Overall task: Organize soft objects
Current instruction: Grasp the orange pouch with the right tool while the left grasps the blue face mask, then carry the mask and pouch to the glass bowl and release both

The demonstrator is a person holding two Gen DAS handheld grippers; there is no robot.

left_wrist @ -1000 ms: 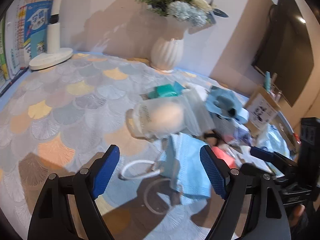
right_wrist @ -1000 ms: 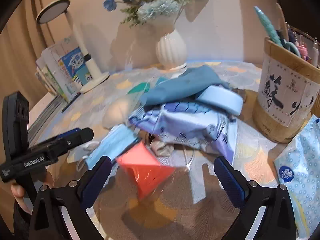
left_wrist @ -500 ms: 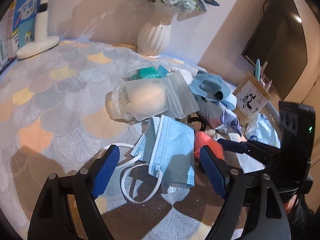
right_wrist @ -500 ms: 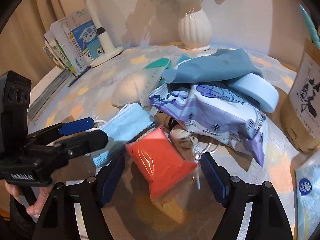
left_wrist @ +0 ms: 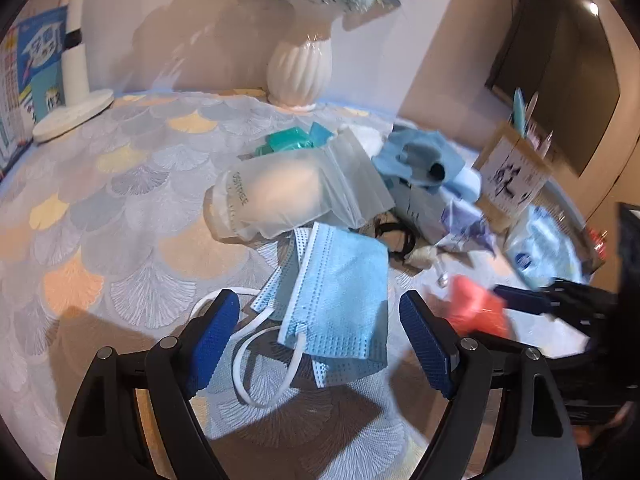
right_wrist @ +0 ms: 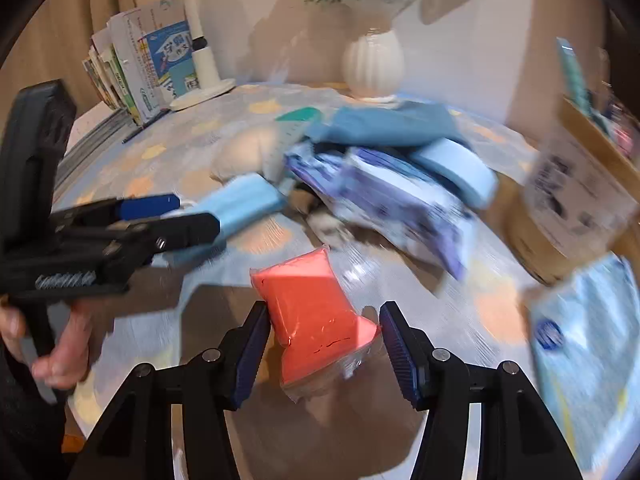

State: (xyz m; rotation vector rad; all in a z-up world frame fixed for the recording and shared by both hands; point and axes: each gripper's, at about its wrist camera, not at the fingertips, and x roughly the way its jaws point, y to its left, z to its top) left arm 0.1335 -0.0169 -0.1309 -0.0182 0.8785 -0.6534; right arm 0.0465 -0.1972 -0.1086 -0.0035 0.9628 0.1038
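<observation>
My right claw is closing around the orange packet, my left claw spread above the face masks; the counter pile remains unsorted.

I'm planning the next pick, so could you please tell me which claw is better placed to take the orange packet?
Right. The right claw already straddles the orange packet, jaws closing round it. The left claw is open over the blue face mask instead.
</observation>
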